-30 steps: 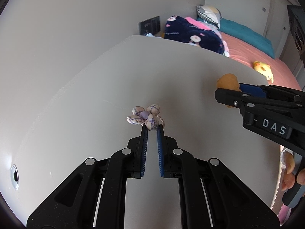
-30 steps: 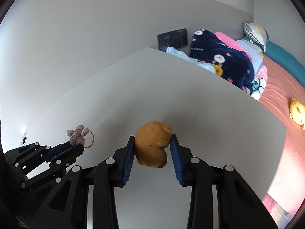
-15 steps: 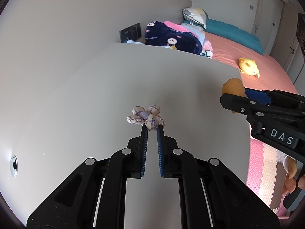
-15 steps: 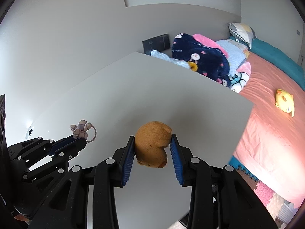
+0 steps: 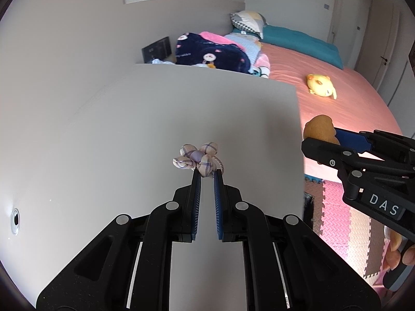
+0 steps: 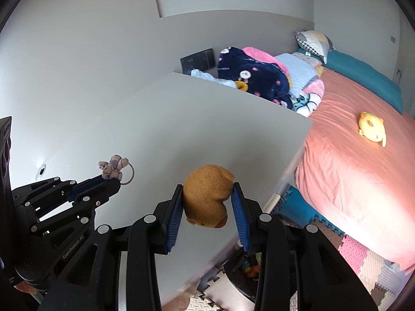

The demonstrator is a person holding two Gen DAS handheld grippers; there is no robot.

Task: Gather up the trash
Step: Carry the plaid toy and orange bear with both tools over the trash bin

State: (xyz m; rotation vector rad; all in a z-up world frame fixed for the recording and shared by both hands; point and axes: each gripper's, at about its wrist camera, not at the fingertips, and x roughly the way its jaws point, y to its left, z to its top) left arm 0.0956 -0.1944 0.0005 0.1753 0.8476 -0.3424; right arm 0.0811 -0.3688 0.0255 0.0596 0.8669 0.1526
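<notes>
**A:** How far along does the collecting look, starting with the biggest thing in view?

**B:** The wide, plain white counter carries nothing that I can see; both pieces of trash are already lifted off it. Beyond its far edge lies the bed with the salmon-pink sheet, with a small yellow plush toy on it, well apart from the work.

**A:** And the hand-held grippers?

**B:** The right hand-held gripper is clenched on the brown, rounded, fuzzy plush lump, one blue pad on each side. It hangs above the counter's near right edge, close to the corner. The left hand-held gripper has its jaws drawn nearly together, pinching the small knotted bundle of pale plaid fabric with a loop at the very tips, over the middle of the counter.

**A:** So what is left?

**B:** I judge the picking up is done and the dropping off is not. Below the counter's right edge, on the pink and cream foam floor mats, there is a dark container with something colourful inside. It may be the bin, but it is too hidden to say for sure.

**A:** Any worry?

**B:** The fabric bundle is gripped by only a small part, so it could slip during carrying.
</notes>
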